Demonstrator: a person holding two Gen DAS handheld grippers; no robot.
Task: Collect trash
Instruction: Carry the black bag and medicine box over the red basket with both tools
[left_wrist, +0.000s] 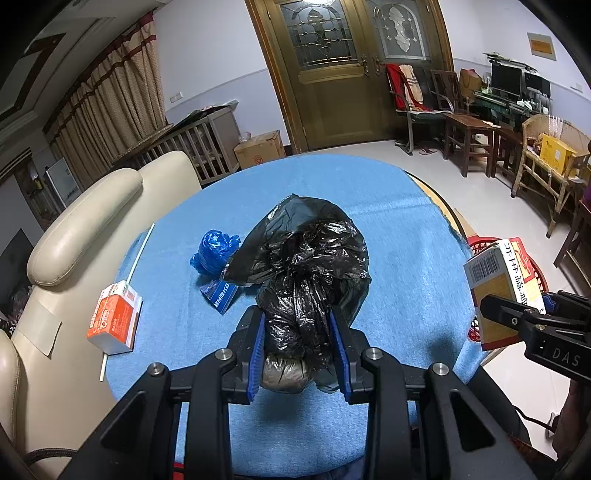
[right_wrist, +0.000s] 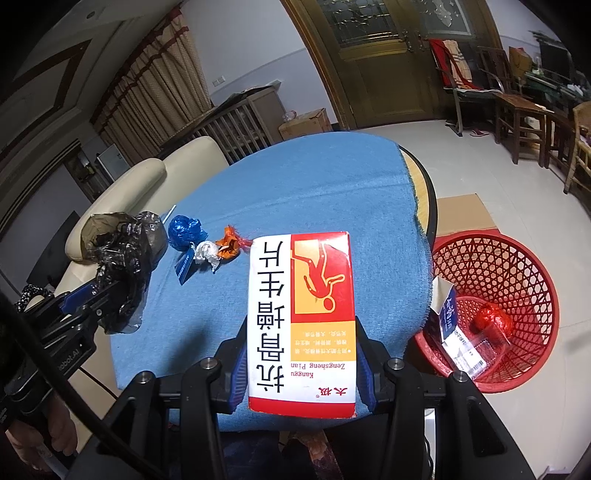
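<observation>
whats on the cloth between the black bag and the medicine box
In the right wrist view: a blue plastic wad, a small blue packet, a white wrapper and an orange wrapper, between the black bag and the medicine box.

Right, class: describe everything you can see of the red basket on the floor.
The red basket is round, apparently plastic, with open lattice walls and a solid rim. It stands upright on the pale floor beside the blue-covered table, its near rim partly hidden by the cloth edge. Inside lie a white and blue carton and a crumpled red wrapper.
</observation>
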